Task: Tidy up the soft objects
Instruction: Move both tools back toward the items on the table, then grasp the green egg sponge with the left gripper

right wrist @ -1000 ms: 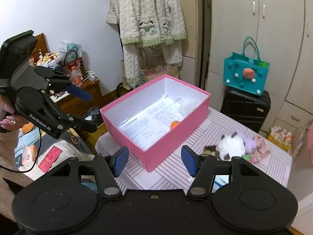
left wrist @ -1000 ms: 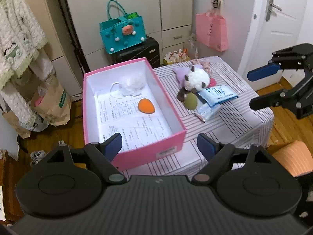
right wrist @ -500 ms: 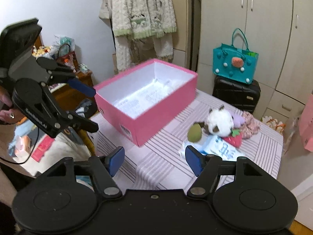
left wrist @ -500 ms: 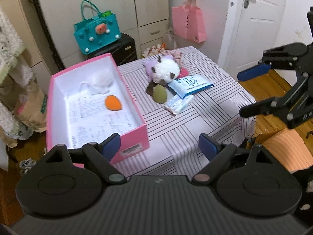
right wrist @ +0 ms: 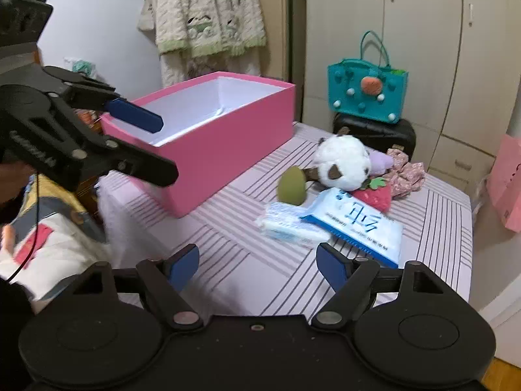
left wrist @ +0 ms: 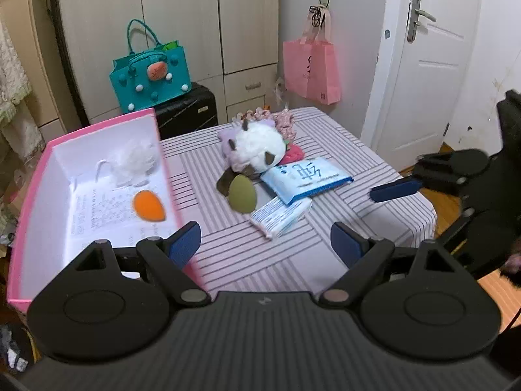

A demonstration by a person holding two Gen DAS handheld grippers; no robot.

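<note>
A pink box (left wrist: 19,228) (right wrist: 221,150) stands at the table's left, holding an orange sponge (left wrist: 148,204) and a white fluffy item (left wrist: 135,159). On the striped cloth lie a green sponge (left wrist: 242,194) (right wrist: 291,185), a white panda plush (left wrist: 257,145) (right wrist: 342,163), a blue tissue pack (left wrist: 306,174) (right wrist: 355,224), a small white pack (left wrist: 281,215) (right wrist: 289,224) and a red strawberry toy (right wrist: 374,195). My left gripper (left wrist: 265,244) is open and empty above the table's near edge. My right gripper (right wrist: 257,265) is open and empty, short of the packs.
A teal bag (left wrist: 149,75) sits on a black suitcase (left wrist: 189,110) behind the table. A pink bag (left wrist: 311,68) hangs on the wall beside a white door (left wrist: 426,65). Cupboards line the back wall. A knitted cardigan (right wrist: 208,9) hangs at the left.
Both grippers have swung right from the pink box toward the pile of soft things and come nearer to the table. Both stay open and empty.
</note>
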